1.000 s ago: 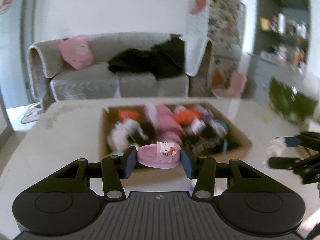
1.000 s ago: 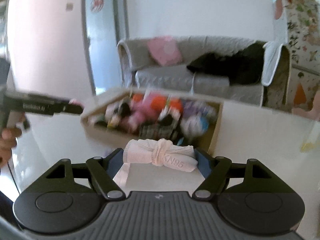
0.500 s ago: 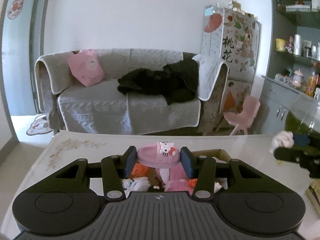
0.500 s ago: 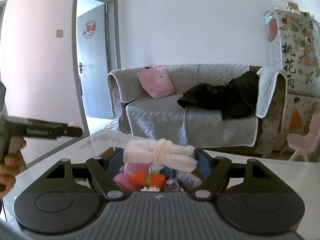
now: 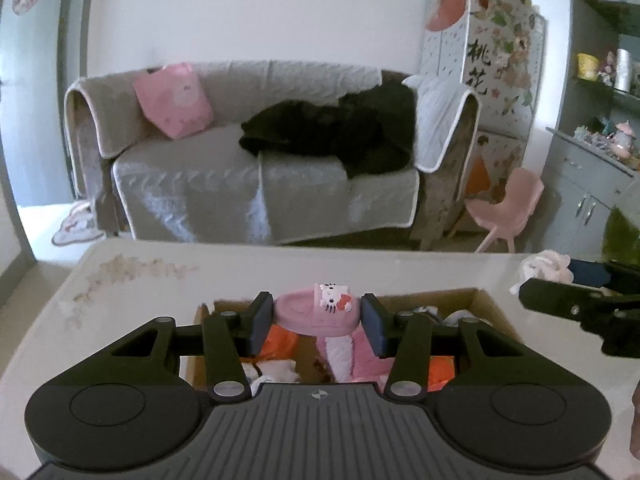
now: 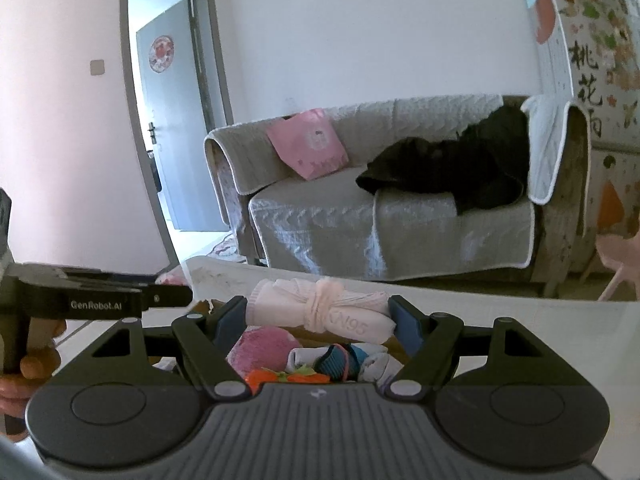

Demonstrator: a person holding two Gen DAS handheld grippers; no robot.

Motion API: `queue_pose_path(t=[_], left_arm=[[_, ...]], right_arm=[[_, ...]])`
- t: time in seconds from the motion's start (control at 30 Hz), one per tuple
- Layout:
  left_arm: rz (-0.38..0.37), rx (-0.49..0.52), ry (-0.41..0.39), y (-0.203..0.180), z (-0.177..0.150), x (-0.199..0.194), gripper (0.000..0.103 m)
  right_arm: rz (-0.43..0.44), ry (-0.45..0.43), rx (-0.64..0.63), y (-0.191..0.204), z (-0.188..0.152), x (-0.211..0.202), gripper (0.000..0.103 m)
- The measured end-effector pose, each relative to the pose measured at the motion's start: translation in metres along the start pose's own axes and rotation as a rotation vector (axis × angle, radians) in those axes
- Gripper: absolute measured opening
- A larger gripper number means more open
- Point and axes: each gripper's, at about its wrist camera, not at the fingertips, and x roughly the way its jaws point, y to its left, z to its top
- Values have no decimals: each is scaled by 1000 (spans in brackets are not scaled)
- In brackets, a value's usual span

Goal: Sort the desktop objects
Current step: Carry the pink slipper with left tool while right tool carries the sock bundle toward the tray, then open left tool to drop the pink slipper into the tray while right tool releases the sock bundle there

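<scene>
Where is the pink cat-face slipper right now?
In the left wrist view, the pink slipper sits clamped in the left gripper, raised above the cardboard box of mixed items.

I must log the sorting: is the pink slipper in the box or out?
Out: the left tool holds the slipper above the box.

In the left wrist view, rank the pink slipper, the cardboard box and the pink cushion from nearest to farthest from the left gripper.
1. Pink slipper: clamped between the left gripper's fingers.
2. Cardboard box: on the table just below.
3. Pink cushion: far back on the sofa, left side.
</scene>
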Motion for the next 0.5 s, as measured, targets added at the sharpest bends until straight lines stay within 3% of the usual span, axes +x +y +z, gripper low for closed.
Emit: queue_pose_path(t=[0.23,0.5], left_arm=[[19,-14,57,15,-11,25,55],[11,-9,55,15,-15,33,55]], right_arm=[[-9,22,32,-4,-4,13,73],[-15,42,35,-3,-9,23,73]])
